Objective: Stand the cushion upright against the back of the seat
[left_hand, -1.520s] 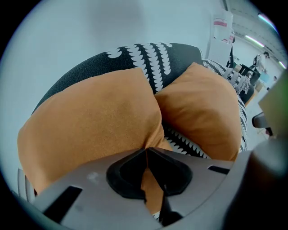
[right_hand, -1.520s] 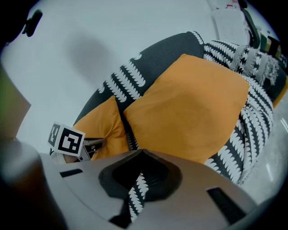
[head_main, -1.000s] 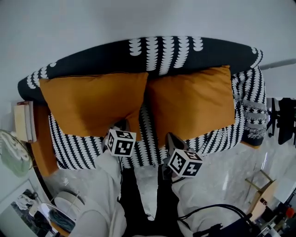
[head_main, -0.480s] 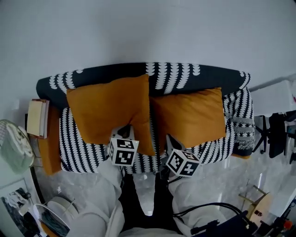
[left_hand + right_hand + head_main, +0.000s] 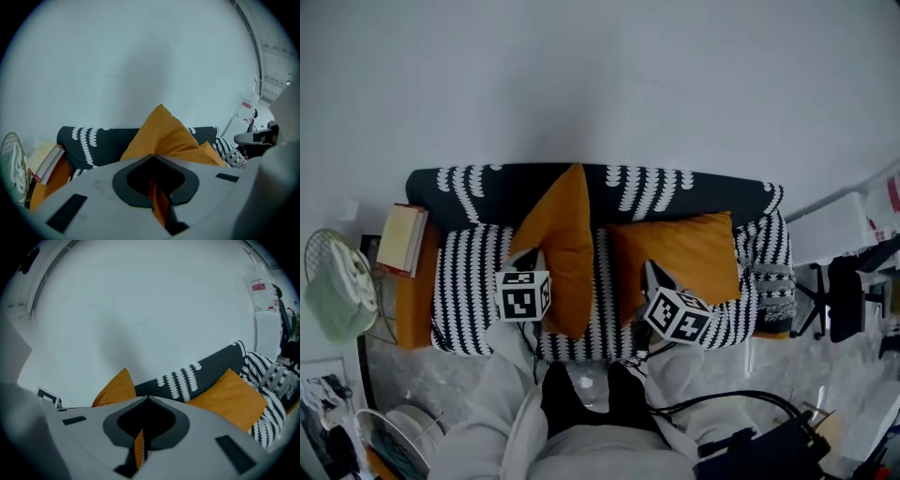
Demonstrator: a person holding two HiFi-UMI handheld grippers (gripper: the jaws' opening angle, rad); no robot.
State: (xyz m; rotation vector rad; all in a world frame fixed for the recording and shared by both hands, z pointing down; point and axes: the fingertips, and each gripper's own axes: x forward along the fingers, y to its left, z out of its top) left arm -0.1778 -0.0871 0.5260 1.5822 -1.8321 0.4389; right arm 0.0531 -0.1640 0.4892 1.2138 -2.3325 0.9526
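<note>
At the left of the sofa [image 5: 478,183], my left gripper [image 5: 537,261] clenches the left cushion [image 5: 564,230], raised on edge before the sofa's back; my right gripper [image 5: 649,274] grasps a corner of the right cushion [image 5: 686,258].

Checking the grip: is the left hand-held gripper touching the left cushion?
Touching: the left gripper view shows the left hand-held gripper pinching the left cushion.
</note>
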